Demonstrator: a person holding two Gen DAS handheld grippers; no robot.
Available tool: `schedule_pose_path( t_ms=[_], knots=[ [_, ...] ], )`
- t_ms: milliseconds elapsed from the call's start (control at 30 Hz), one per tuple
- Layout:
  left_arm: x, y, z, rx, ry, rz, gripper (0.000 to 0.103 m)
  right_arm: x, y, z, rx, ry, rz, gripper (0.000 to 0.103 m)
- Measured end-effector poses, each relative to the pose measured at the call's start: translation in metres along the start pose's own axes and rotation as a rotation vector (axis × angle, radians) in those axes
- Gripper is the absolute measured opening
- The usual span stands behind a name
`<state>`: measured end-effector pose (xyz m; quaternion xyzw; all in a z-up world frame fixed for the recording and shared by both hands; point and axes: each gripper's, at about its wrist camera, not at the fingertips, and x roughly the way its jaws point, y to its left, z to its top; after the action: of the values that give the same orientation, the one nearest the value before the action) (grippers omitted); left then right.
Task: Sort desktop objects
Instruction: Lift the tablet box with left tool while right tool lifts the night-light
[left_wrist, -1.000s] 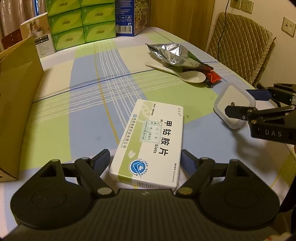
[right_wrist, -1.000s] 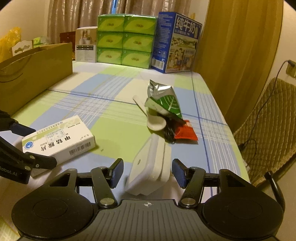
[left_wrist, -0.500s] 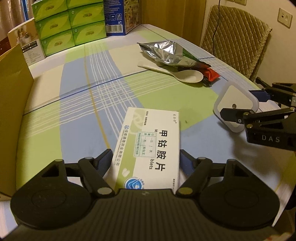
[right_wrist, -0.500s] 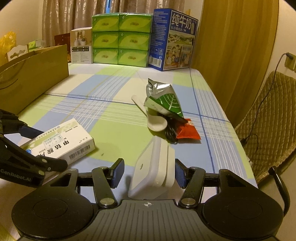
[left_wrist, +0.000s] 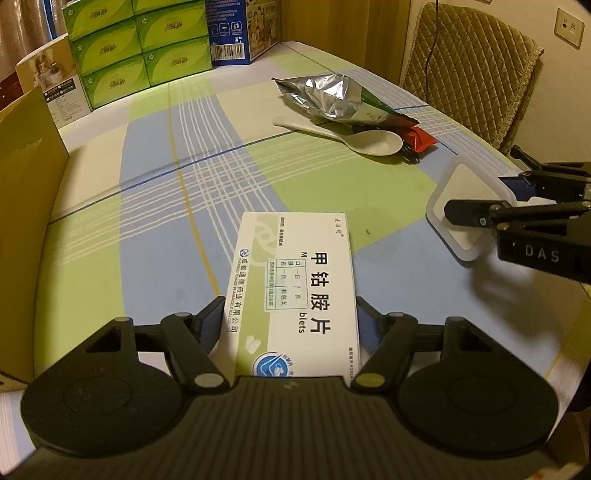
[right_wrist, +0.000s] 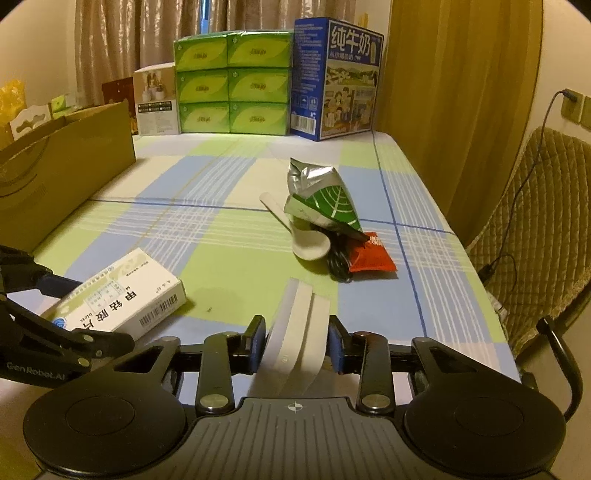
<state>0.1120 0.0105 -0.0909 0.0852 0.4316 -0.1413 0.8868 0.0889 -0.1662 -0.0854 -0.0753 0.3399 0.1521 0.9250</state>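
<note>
The left gripper (left_wrist: 291, 325) was closing its jaws on the white-and-green cardboard medicine box (left_wrist: 295, 288), which lay flat on the checked green-and-blue tablecloth (left_wrist: 155, 229) with its near end between the blue pads; the pads looked to be at the box's sides, though contact could not be confirmed. The right gripper (right_wrist: 297, 345) was closing its jaws too, and its pads pressed both faces of the white square plastic container (right_wrist: 297, 332), which stood on edge near the table's right side. Farther back lay a white plastic spoon (right_wrist: 306, 240), a silver-and-green foil bag (right_wrist: 321, 195) and a red sachet (right_wrist: 371, 254), close together. A brown cardboard box (right_wrist: 62, 177) stood at the left.
</note>
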Motion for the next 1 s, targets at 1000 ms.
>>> schedule_pose_path(
  t_ms=[1000],
  knots=[
    [-0.102,0.02,-0.006,-0.092,-0.128,0.068,0.067,-0.073,0.049,0.035,-0.047,-0.128,0.043,0.032]
  ],
)
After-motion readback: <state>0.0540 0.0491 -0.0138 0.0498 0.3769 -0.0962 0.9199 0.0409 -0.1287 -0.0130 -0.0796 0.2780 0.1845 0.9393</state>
